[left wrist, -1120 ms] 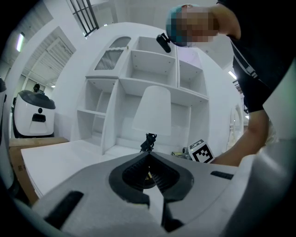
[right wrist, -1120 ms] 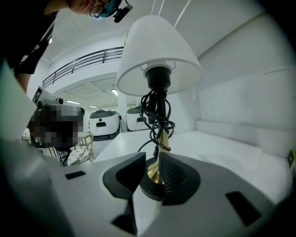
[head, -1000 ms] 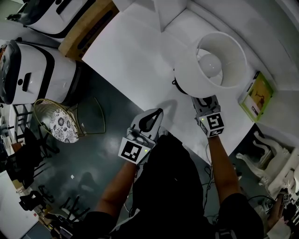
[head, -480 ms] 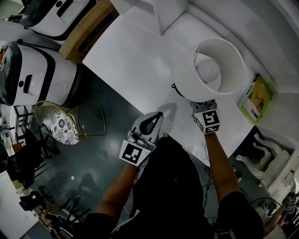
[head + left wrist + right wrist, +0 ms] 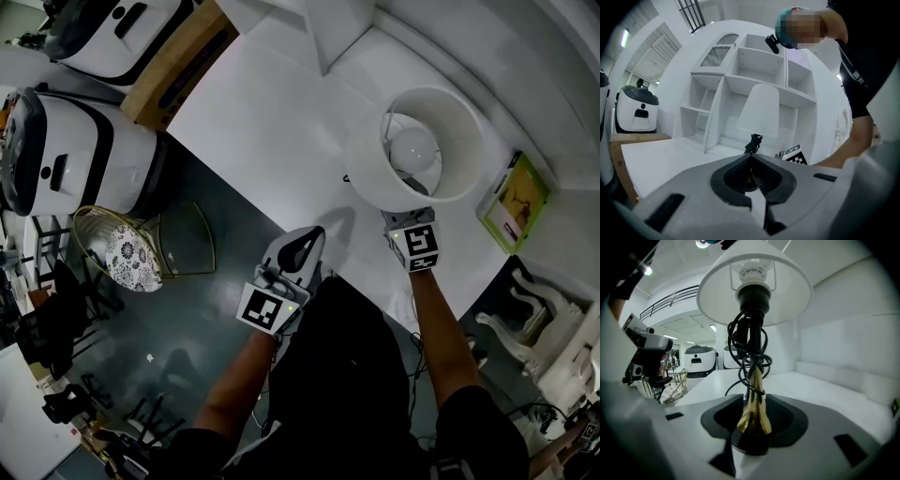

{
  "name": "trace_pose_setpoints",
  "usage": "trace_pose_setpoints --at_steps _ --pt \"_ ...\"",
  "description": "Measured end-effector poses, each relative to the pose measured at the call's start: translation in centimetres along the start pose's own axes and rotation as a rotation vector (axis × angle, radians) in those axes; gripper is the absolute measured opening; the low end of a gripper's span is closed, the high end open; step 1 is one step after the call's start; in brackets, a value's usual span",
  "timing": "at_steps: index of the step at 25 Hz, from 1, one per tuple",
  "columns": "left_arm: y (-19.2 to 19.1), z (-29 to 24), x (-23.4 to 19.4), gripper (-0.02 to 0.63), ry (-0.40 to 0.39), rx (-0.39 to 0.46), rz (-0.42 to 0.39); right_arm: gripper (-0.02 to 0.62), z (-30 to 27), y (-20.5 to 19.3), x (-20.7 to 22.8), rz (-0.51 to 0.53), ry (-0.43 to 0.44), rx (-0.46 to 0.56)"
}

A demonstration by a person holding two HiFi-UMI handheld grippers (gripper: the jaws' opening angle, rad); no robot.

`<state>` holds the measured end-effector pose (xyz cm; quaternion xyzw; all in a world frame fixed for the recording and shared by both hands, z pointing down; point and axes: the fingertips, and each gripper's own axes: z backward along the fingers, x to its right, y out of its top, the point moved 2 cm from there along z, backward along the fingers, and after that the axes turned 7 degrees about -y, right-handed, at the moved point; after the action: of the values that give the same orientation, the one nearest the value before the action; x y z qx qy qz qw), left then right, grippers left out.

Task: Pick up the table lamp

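My right tongs (image 5: 752, 427) clamp the lamp (image 5: 753, 291) low on its stem; being top-heavy, it could swing over. My left tongs (image 5: 751, 174) are closed and empty.

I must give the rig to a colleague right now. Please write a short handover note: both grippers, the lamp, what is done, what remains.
The left gripper is shut and empty, held near the table's edge.
The right gripper is shut on the table lamp, low on its gold stem, under the wound black cord.
The lamp stands upright over the white table, shade on top.
Done: the grasp.
Left: lift it. The views do not show whether the base is off the table.
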<state>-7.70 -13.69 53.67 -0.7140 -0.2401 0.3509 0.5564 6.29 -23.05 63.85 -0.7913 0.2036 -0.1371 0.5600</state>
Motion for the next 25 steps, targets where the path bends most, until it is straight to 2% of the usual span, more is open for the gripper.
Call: trace_pose_setpoints --at_steps 2,6,12,25 --pt "0.0 -0.2 0.0 0.018 -0.003 -0.004 -0.002 0.155 -0.1 0.0 0.3 -0.014 -0.014 -0.002" --pt "-0.1 -0.4 0.2 0.018 -0.005 -0.005 0.008 0.161 -0.9 -0.3 0.2 -0.025 0.017 -0.017" --pt "0.0 -0.4 0.1 0.018 0.000 -0.009 0.009 0.163 -2.4 0.3 -0.2 -0.021 0.047 -0.012" --pt "-0.4 0.0 -0.1 0.018 0.002 -0.020 0.018 0.140 -2.7 0.4 0.2 -0.016 0.010 0.021"
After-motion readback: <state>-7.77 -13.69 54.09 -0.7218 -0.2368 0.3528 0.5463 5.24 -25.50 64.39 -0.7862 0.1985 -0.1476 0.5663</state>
